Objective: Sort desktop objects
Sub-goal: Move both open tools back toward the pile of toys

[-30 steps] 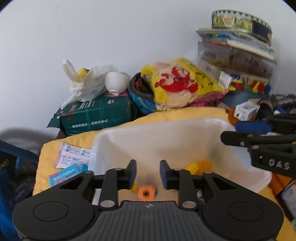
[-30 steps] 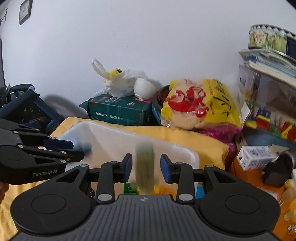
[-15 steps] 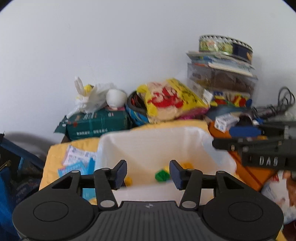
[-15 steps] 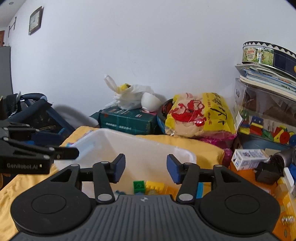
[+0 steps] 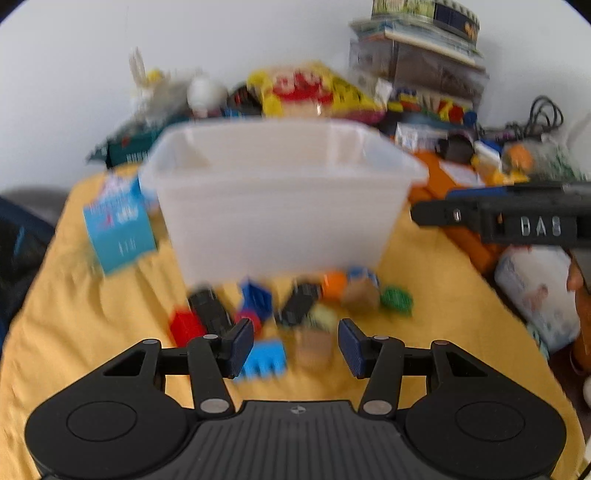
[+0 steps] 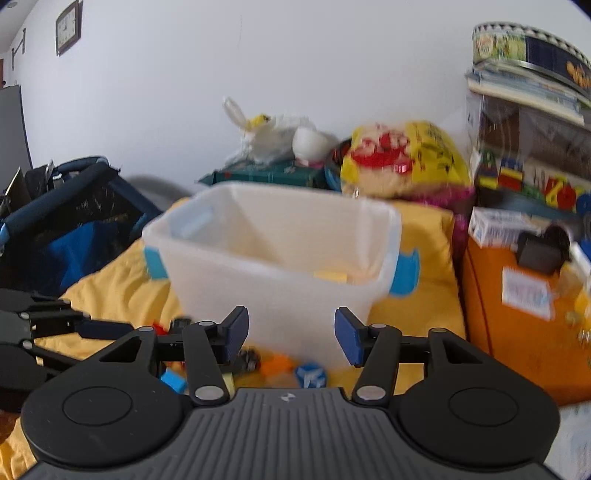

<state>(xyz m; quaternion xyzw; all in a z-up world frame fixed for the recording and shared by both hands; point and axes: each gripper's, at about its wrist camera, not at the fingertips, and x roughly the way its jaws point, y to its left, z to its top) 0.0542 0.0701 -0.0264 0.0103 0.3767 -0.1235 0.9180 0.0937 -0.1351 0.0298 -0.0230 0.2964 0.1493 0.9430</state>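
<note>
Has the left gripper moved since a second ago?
Yes. The left gripper has pulled back from over the white bin; it now hangs open above the loose blocks in front of it.

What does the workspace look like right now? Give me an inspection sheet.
Surface: rumpled yellow cloth.
Job's things: translucent white plastic bin, upright; small coloured toy blocks scattered on the cloth before it.
Clutter: blue card packet, yellow printed bag, round tin on stacked books.
Grippers: left gripper open, empty, above the blocks; right gripper open, empty.
Cables: black cords at far right.
Surroundings: white wall, wall clock.
</note>
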